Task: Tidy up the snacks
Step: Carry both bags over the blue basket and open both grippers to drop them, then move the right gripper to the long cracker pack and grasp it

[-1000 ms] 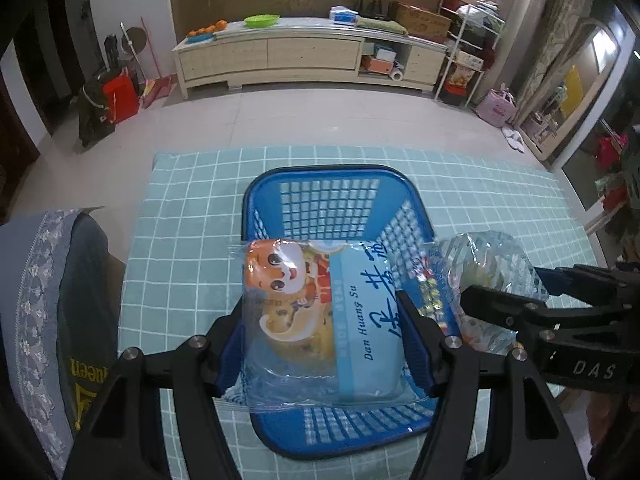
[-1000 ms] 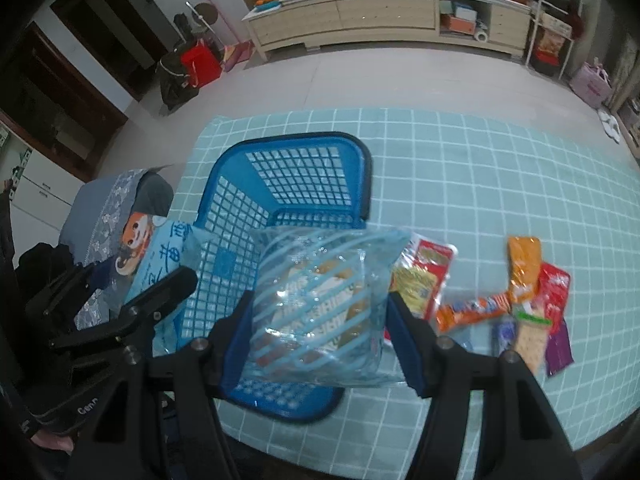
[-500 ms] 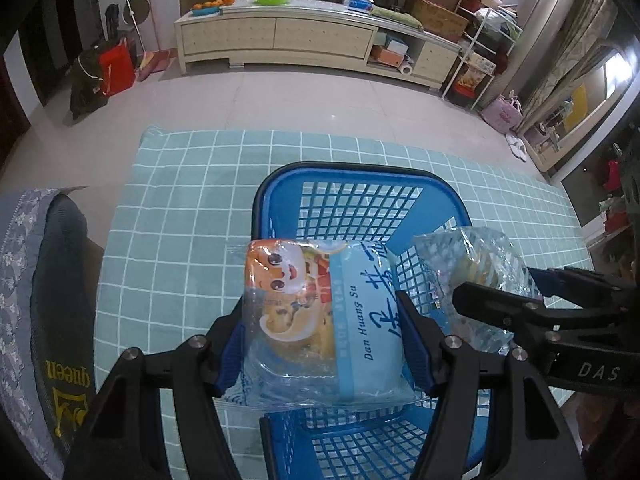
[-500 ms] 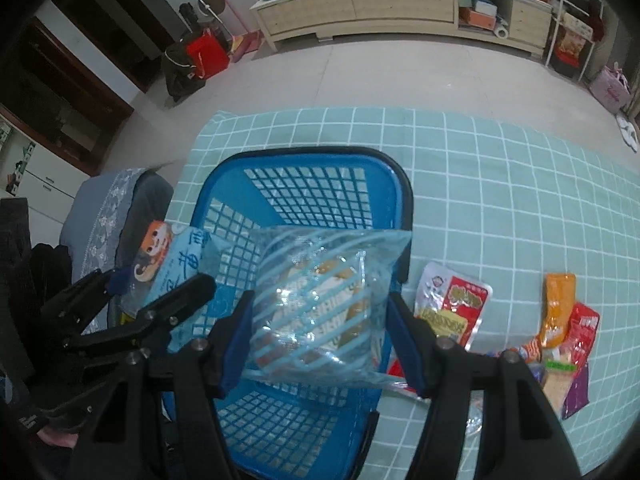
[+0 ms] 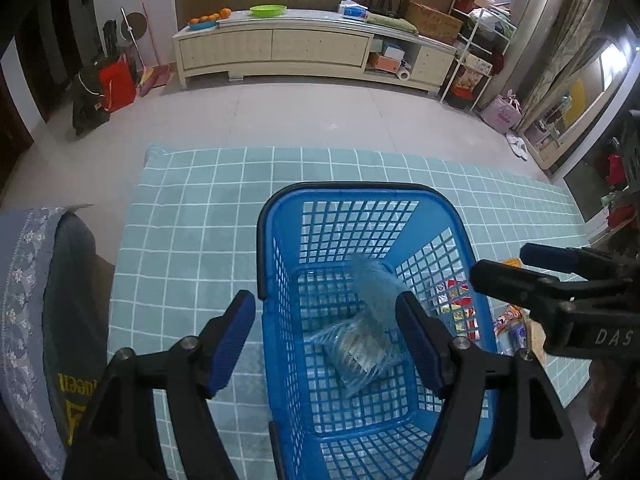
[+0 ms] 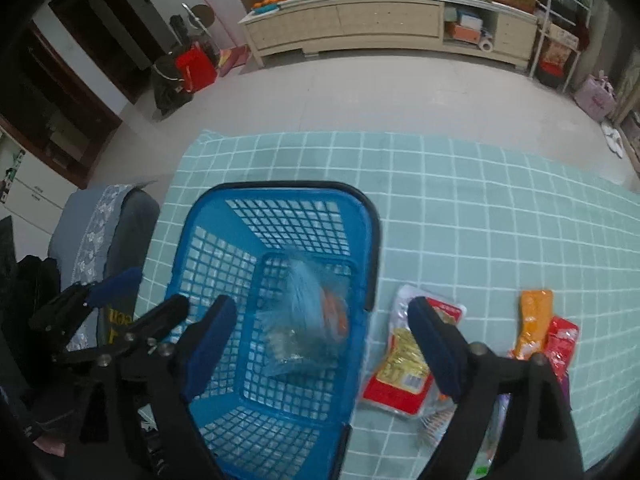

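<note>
Gaping empty, both grippers' fingers (image 5: 232,332) (image 6: 434,344), crinkly clear packets (image 5: 360,344) inside blue lattice basket (image 5: 276,216)

right gripper (image 6: 322,350): jaws wide apart, holding nothing | blue basket (image 6: 200,256): two blurred clear snack packets (image 6: 308,316) inside | left gripper (image 6: 138,294): beside basket's left wall | red-yellow packet (image 6: 404,372): on checked cloth (image 6: 460,216), right of basket

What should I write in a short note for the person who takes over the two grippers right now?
Left gripper: open, empty, above the blue basket.
Right gripper: open, empty, over the basket's right rim.
Done: two clear-wrapped snack packs are in the basket, blurred in both views.
Left: the red and yellow packet, the orange packet and the red packet lie on the checked cloth, right of the basket.
</note>
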